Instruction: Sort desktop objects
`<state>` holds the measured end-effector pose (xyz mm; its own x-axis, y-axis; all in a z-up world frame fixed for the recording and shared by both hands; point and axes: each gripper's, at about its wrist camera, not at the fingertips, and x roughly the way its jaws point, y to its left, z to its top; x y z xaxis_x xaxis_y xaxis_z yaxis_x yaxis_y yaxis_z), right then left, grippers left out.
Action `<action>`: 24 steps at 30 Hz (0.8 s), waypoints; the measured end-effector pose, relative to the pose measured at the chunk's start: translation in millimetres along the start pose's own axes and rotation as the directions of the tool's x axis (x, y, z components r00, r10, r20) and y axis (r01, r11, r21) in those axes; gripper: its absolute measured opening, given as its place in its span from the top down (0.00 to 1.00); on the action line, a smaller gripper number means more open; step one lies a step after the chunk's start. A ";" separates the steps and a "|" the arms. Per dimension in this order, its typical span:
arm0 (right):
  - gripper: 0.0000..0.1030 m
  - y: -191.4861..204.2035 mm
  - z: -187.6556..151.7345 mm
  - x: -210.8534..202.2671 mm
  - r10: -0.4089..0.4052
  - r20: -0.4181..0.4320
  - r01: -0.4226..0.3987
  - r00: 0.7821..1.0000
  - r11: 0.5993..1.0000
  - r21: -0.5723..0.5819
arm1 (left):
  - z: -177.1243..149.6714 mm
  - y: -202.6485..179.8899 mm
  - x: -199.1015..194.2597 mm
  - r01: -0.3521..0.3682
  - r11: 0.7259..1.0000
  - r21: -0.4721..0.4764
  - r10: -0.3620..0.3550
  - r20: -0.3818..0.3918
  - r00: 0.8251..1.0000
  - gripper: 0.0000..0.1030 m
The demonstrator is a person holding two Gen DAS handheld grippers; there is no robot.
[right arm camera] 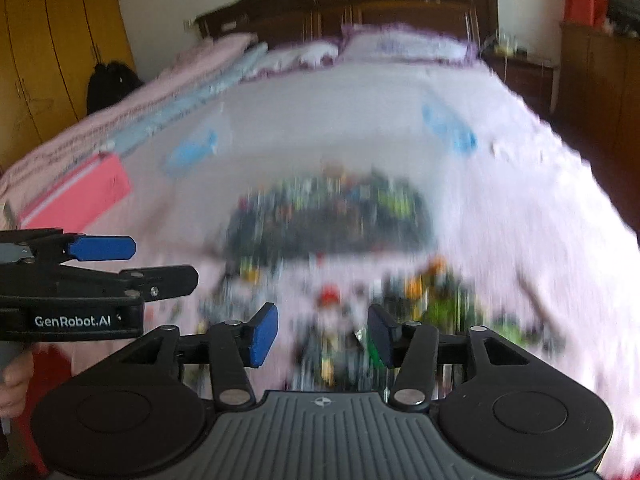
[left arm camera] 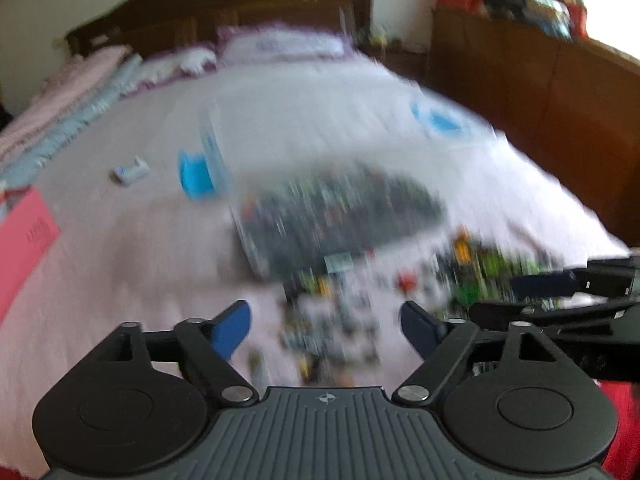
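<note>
Both views are smeared by motion. A dark heap of small colourful toy pieces [left arm camera: 340,216] [right arm camera: 332,216] lies on the pale pink bedspread, with loose pieces [left arm camera: 332,320] [right arm camera: 332,344] scattered nearer to me. My left gripper [left arm camera: 326,330] is open above the loose pieces, its blue pads wide apart. My right gripper [right arm camera: 322,336] is also open over scattered pieces, nothing clamped between its pads. Each gripper shows in the other's view: the right gripper [left arm camera: 516,298] at the right edge, the left gripper [right arm camera: 160,262] at the left edge.
A blue container [left arm camera: 196,176] [right arm camera: 190,152] and a blue-and-white lid [left arm camera: 440,120] [right arm camera: 448,126] rest farther up the bed. A small white object [left arm camera: 130,172] and a pink box [left arm camera: 24,240] [right arm camera: 80,196] lie left. Pillows, a headboard and wooden cabinets [left arm camera: 540,92] surround the bed.
</note>
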<state>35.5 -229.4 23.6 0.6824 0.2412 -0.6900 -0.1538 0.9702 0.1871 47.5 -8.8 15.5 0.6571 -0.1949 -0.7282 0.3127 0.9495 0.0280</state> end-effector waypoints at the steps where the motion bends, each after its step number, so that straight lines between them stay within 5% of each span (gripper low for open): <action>1: 0.47 -0.2 -10.4 -2.1 0.002 -0.019 -0.002 1.000 1.000 0.004 | -8.8 -3.8 0.5 0.004 1.000 0.015 -0.003 -0.021 1.000 0.15; 7: 0.49 9.2 -62.2 -15.8 0.011 -0.098 -0.015 0.995 0.999 -0.041 | -51.6 -21.2 -1.0 0.011 0.998 0.069 -0.003 -0.107 0.994 0.15; 14: 0.74 23.0 -73.3 -14.0 0.008 -0.130 -0.023 0.992 0.993 -0.119 | -65.7 -21.0 -1.1 -0.016 0.998 0.069 0.024 -0.119 0.993 0.24; 24: 0.73 31.9 -81.0 -4.3 0.001 -0.165 -0.030 0.986 0.985 -0.172 | -68.7 -14.8 4.8 0.046 0.999 0.008 -0.044 -0.147 0.988 0.27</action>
<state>-30.2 -197.8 -24.2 0.5548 0.2422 -0.7960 -0.2945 0.9519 0.0843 -1.1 -6.8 -35.5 0.5348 -0.1985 -0.8213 0.3480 0.9375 0.0001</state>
